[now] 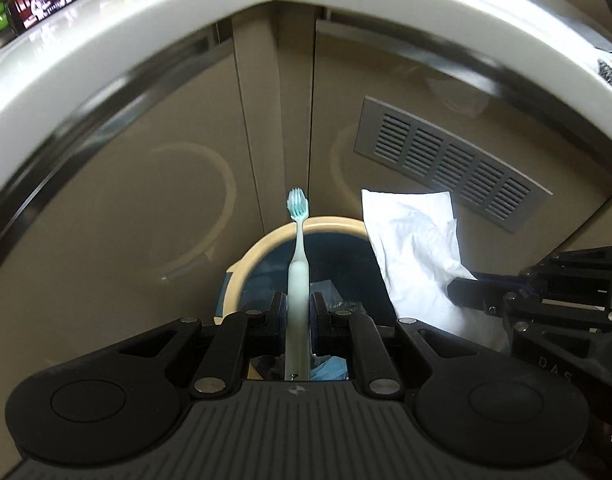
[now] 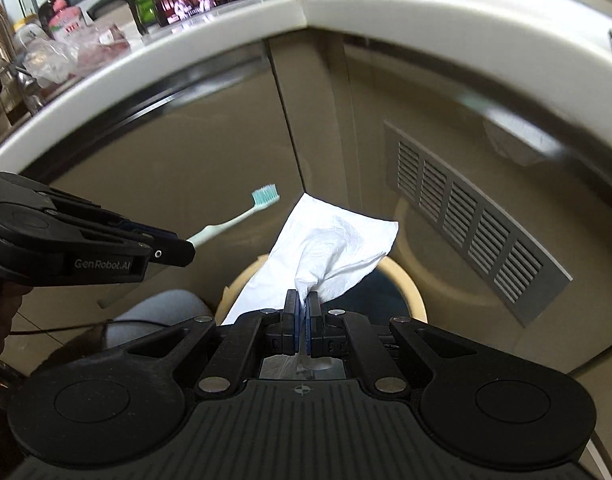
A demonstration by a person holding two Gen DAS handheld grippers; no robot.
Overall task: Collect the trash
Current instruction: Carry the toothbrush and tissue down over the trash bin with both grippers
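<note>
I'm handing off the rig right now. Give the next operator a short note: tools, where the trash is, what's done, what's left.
Left tool: shut on the toothbrush by its handle, bristles pointing away.
Right tool: shut on the white tissue.
Both items hang above the open trash bin, which stands on the floor against the cabinet and already holds some rubbish.
Done: both pieces picked up and brought to the bin.
Left: open each tool over the bin so they drop in.
</note>
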